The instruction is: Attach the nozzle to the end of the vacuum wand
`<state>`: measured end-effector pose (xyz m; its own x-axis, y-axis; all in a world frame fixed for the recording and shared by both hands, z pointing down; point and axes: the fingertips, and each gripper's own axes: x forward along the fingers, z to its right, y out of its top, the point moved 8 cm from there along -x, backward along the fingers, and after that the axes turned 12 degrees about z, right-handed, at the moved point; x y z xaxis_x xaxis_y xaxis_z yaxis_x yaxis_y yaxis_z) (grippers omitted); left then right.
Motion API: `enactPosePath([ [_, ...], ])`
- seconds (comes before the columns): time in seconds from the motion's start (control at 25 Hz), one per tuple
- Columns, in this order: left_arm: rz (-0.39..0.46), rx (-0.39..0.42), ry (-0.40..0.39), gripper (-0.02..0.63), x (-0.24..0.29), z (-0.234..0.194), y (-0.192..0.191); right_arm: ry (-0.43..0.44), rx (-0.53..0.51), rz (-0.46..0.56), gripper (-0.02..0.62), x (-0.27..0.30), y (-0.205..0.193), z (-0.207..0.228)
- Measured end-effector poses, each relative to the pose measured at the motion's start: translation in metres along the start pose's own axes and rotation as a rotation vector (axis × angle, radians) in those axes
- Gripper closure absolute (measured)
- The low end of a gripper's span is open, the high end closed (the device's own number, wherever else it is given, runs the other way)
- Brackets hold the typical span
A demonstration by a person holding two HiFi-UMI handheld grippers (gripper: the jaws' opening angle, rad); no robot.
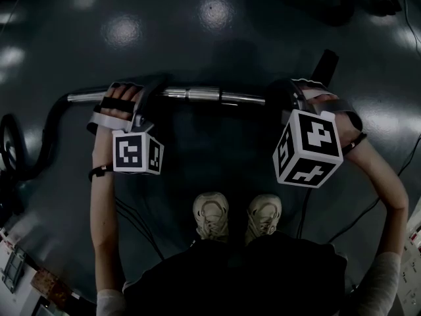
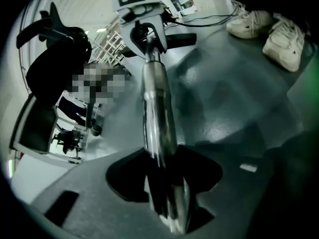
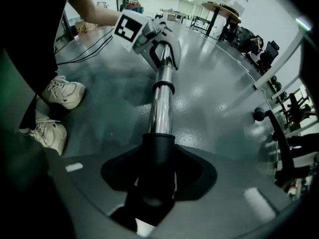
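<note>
A dark, glossy grey floor (image 1: 210, 18) fills the head view, dotted with ceiling-light reflections. A person (image 1: 230, 275) stands on it, forearms reaching up the frame. The chrome vacuum wand (image 1: 197, 95) lies level across the middle, held off the floor. At centre left the left claw (image 2: 164, 180) straddles the tube, its jaws loosely around it, not clamped. At centre right the right claw (image 3: 154, 183) is closed on the black nozzle (image 3: 158, 148), whose collar sits over the wand's end. White sneakers (image 1: 212, 214) show at bottom centre.
</note>
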<state>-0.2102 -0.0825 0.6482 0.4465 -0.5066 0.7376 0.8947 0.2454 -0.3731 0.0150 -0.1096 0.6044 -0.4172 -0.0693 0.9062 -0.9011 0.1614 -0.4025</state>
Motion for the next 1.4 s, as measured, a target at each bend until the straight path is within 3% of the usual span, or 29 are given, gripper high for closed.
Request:
enactPosePath([
  [0.04,0.017,-0.022,0.002,0.447,0.004,0.000,-0.002,0.004,0.010,0.001,0.413,-0.001,0.000,0.000],
  [0.08,0.038,-0.058,-0.002,0.460,0.006,0.000,-0.003,0.004,0.015,-0.005,0.413,-0.001,0.000,0.000],
  [0.32,0.114,-0.182,-0.084,0.458,0.014,0.002,0.006,-0.001,0.061,-0.113,0.413,0.013,0.003,-0.004],
  [0.48,0.110,-0.206,-0.071,0.453,0.020,0.004,0.006,-0.011,0.027,-0.181,0.411,0.027,0.010,0.000],
  [0.64,0.111,-0.230,-0.040,0.446,0.028,-0.004,0.005,-0.056,0.054,-0.123,0.409,0.027,0.006,0.015],
  [0.76,0.139,-0.313,-0.037,0.401,0.028,-0.009,0.002,-0.135,-0.006,-0.053,0.403,0.028,0.003,0.016],
  [0.84,0.154,-0.365,-0.014,0.362,0.019,-0.013,0.001,-0.211,-0.013,0.055,0.324,0.018,0.002,0.016],
  [0.92,0.152,-0.422,0.026,0.323,0.009,-0.017,-0.003,-0.255,0.086,0.171,0.256,0.003,-0.001,0.022],
  [1.0,0.230,-0.596,0.088,0.298,-0.007,-0.027,-0.012,-0.304,0.240,0.288,0.254,-0.012,-0.007,0.031],
  [1.04,0.354,-0.762,0.148,0.312,-0.021,-0.035,-0.018,-0.352,0.344,0.361,0.306,-0.022,-0.012,0.036],
  [1.12,0.739,-1.140,0.331,0.534,-0.054,-0.058,-0.026,-0.464,0.617,0.554,0.532,-0.048,-0.026,0.051],
  [1.16,0.905,-1.259,0.434,0.568,-0.068,-0.070,-0.024,-0.502,0.761,0.678,0.587,-0.063,-0.033,0.058],
  [1.2,1.002,-1.306,0.543,0.590,-0.079,-0.080,-0.019,-0.531,0.890,0.815,0.588,-0.078,-0.039,0.064],
  [1.28,1.045,-1.289,0.746,0.607,-0.091,-0.095,-0.002,-0.610,1.090,1.068,0.588,-0.102,-0.045,0.066],
  [1.4,1.072,-1.335,0.917,0.607,-0.087,-0.098,0.037,-0.764,1.311,1.215,0.588,-0.117,-0.048,0.051],
])
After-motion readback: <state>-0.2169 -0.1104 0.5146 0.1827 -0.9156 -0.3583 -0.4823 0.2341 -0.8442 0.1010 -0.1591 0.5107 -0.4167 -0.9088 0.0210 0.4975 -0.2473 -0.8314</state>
